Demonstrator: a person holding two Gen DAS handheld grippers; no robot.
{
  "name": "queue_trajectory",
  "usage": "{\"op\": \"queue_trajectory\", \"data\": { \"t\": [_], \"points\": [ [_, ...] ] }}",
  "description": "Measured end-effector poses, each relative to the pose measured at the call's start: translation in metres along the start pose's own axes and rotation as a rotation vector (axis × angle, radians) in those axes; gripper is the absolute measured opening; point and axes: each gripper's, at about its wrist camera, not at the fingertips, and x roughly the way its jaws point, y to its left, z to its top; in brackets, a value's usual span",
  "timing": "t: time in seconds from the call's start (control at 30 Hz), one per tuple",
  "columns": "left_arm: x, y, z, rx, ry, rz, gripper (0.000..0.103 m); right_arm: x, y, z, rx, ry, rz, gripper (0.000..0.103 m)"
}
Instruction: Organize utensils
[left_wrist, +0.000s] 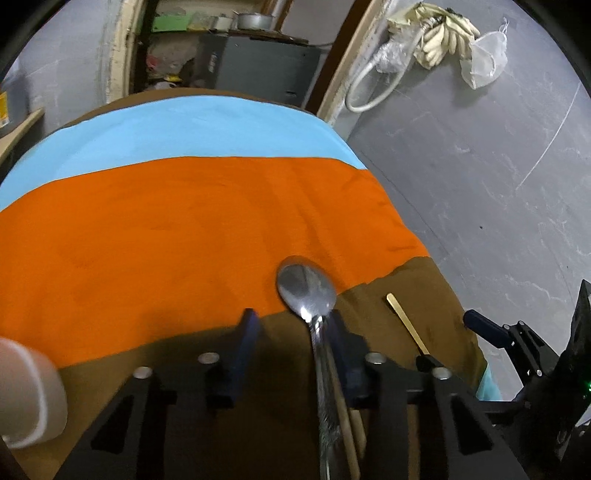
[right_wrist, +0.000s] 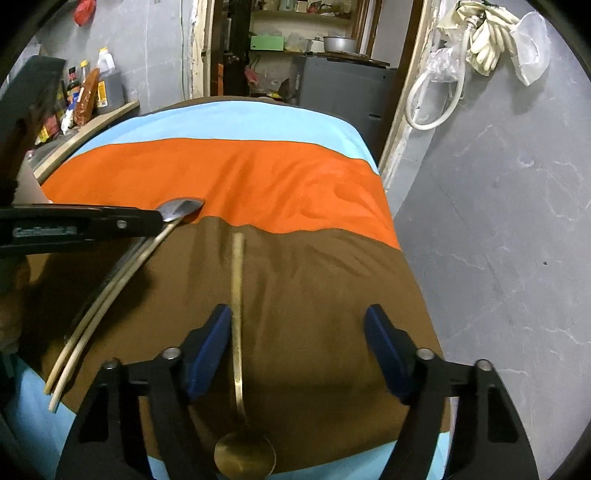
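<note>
A silver spoon (left_wrist: 306, 286) lies on the brown cloth (left_wrist: 184, 354), its bowl at the edge of the orange cloth (left_wrist: 166, 240). Its handle runs back between the fingers of my left gripper (left_wrist: 293, 332) and rests against the right finger; the left finger stands well apart from it, so the gripper is open. Two wooden chopsticks (right_wrist: 96, 325) lie alongside that handle. A gold spoon (right_wrist: 236, 295) lies bowl toward me between the fingers of my open right gripper (right_wrist: 297, 325), its handle close to the left finger and not pinched.
A white cup-like object (left_wrist: 29, 395) sits at the near left. Light blue cloth (left_wrist: 184, 125) covers the far part of the table. The table's right edge drops to a grey floor (right_wrist: 498, 258). Bottles (right_wrist: 88, 92) stand on a shelf at the far left.
</note>
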Motion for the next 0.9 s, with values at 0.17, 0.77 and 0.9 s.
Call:
{"op": "queue_trajectory", "data": {
  "t": [0.17,0.77,0.9],
  "points": [
    [0.007,-0.008,0.005,0.015,0.019,-0.018,0.015,0.006,0.002,0.005,-0.01,-0.011,0.062,0.04],
    [-0.01,0.024,-0.009,-0.147,0.02,-0.023,0.007,0.062,-0.016,0.04,0.077,0.154,0.434,0.012],
    [-0.003,0.027,0.0,-0.148,0.034,-0.033,0.007,0.072,-0.024,0.039,0.11,0.21,0.503,0.013]
  ]
}}
